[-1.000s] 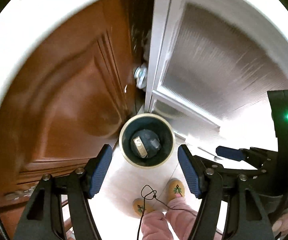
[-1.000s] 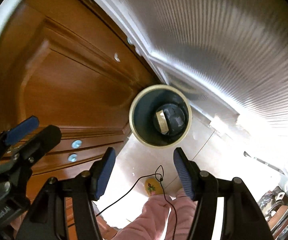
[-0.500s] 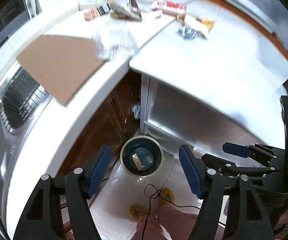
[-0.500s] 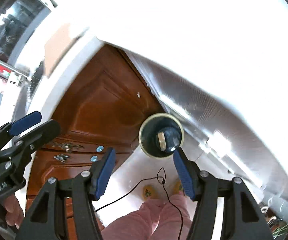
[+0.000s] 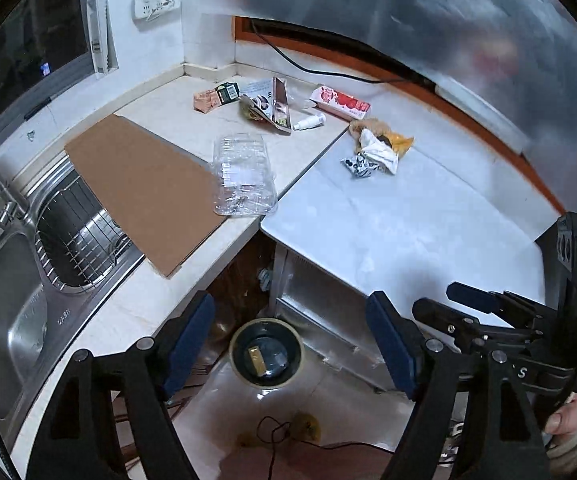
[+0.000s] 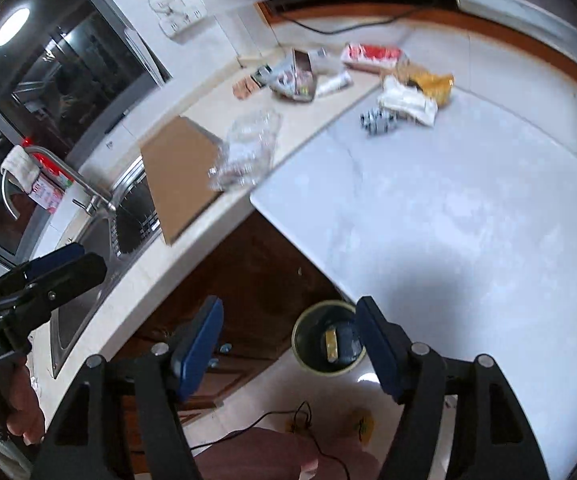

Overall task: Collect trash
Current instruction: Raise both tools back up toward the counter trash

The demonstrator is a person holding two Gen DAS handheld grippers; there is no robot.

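Both grippers risen from bin (image 5: 265, 354) to counter height. Left gripper (image 5: 290, 340), right gripper (image 6: 288, 338): jaws opening, empty. Clear plastic tray (image 5: 244, 174) nearest litter, upper centre, long axis running away from jaws; left nearer.

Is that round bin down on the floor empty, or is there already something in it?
Not empty. Looking down into the bin, a yellowish packet lies beside something dark at the bottom.

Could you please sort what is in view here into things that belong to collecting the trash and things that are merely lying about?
Belongs to the job:
- bin on the floor
- clear plastic tray
- crumpled wrappers
- red and white box
- opened packets
- small white tube

Just lying about:
- cardboard sheet
- sink
- dish rack
- wall socket
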